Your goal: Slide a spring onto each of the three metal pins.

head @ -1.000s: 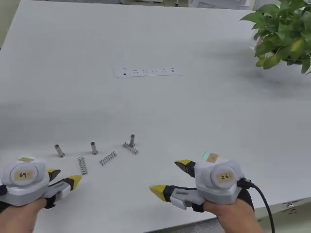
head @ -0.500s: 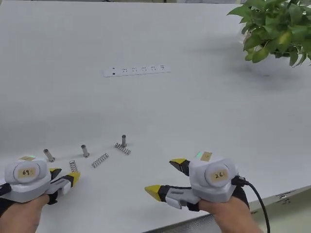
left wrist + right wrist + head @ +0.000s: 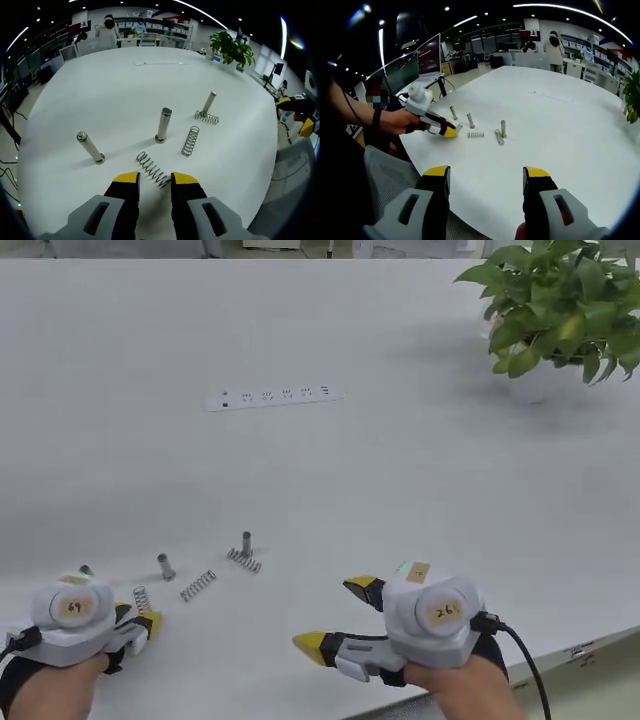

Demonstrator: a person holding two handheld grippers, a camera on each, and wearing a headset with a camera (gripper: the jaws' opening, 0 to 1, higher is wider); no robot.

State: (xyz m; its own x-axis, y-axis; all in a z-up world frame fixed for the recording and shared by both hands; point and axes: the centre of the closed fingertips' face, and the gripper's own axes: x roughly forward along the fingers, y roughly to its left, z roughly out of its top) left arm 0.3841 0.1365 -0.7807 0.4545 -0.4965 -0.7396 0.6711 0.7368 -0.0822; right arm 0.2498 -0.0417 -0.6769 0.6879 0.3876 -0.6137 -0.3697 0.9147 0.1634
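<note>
Left gripper view: narrow left claw (image 3: 156,177) straddles a spring (image 3: 149,168) end; right claw (image 3: 487,172) wide.

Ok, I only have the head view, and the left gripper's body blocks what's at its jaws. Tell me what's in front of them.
Observer: In the left gripper view the left gripper is open. A spring lies flat on the table, with its near end just inside the gap between the jaws.
Operator: Good. Now find me the third pin. I can barely make it out behind that gripper.
Observer: That pin stands on its base, to the left of that spring in the same view and apart from it. Nothing is slid onto it.
</note>
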